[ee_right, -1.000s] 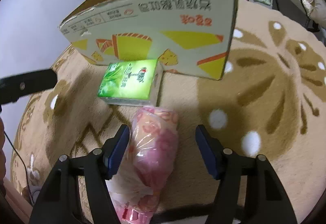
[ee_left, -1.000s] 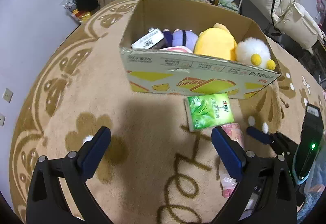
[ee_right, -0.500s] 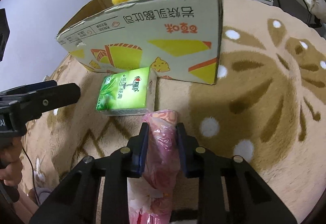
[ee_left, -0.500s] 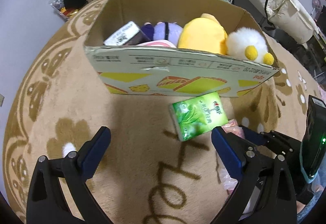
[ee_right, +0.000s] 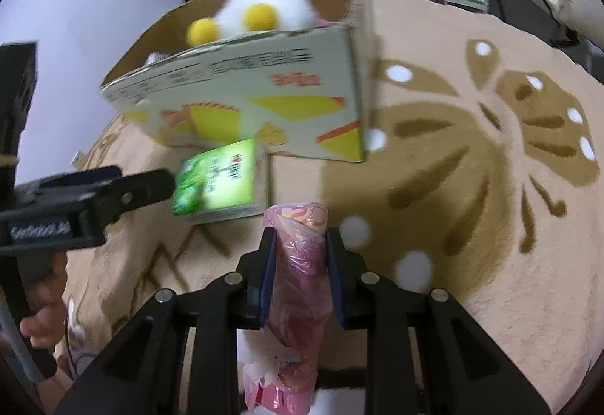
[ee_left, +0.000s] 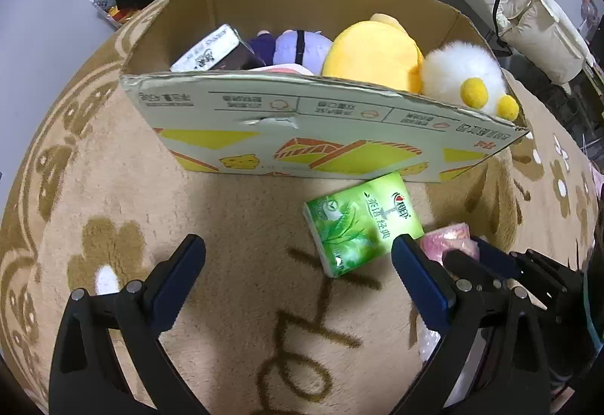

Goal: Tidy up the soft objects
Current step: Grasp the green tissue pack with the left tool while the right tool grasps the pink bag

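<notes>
Inside the cardboard box (ee_left: pixel 339 135): plush toys (ee_left: pixel 373 52). Left gripper (ee_left: pixel 298 264) wide; right gripper (ee_right: pixel 300 279) clamps pink packet (ee_right: pixel 300 264).

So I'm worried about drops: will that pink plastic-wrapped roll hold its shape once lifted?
Probably soft: the pink roll looks pinched narrow where the right tool clamps it. Its loose, crinkly wrap could slip a little. The unheld rear end, with wrap bunched below the fingers, may sag.

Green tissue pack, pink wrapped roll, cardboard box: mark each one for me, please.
green tissue pack (ee_left: pixel 362 222), left wrist view, middle of its printed top face.
pink wrapped roll (ee_right: pixel 300 264), right wrist view, plastic wrap between the right gripper's pads.
cardboard box (ee_left: pixel 302 120), left wrist view, printed front wall.
</notes>
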`<state>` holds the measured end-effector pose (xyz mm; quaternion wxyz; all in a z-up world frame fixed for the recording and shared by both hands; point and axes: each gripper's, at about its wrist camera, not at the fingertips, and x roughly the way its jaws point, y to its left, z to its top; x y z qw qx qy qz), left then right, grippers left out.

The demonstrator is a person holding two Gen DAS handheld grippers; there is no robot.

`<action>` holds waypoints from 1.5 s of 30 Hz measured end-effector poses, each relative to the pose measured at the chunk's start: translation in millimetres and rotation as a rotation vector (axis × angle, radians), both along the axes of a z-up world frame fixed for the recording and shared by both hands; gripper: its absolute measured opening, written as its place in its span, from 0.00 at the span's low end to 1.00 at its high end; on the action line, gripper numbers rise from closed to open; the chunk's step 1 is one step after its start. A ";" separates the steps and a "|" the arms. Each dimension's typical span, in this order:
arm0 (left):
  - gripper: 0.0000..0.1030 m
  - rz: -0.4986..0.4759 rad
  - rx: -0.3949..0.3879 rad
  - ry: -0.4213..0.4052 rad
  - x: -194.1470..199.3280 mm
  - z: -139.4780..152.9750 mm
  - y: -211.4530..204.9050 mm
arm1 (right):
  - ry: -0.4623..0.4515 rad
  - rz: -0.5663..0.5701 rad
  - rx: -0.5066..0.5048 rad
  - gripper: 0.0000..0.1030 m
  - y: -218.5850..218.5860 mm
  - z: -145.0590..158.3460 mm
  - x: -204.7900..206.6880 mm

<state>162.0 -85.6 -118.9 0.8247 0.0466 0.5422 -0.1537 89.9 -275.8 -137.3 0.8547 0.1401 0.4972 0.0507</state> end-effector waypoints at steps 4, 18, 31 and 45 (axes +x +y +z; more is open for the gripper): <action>0.95 -0.011 0.009 -0.006 -0.1 -1.2 -4.2 | -0.002 -0.041 -0.002 0.26 -7.6 -2.0 6.6; 0.95 -0.029 -0.001 -0.040 8.2 -8.6 -30.1 | -0.002 -0.131 0.018 0.26 -30.8 -6.9 16.3; 0.95 -0.046 -0.018 -0.015 18.5 -29.9 -48.2 | 0.011 -0.139 0.043 0.26 -32.3 -10.1 13.3; 0.75 -0.023 0.070 0.033 30.4 -48.5 -60.2 | -0.028 -0.131 0.033 0.26 -27.9 -2.4 9.3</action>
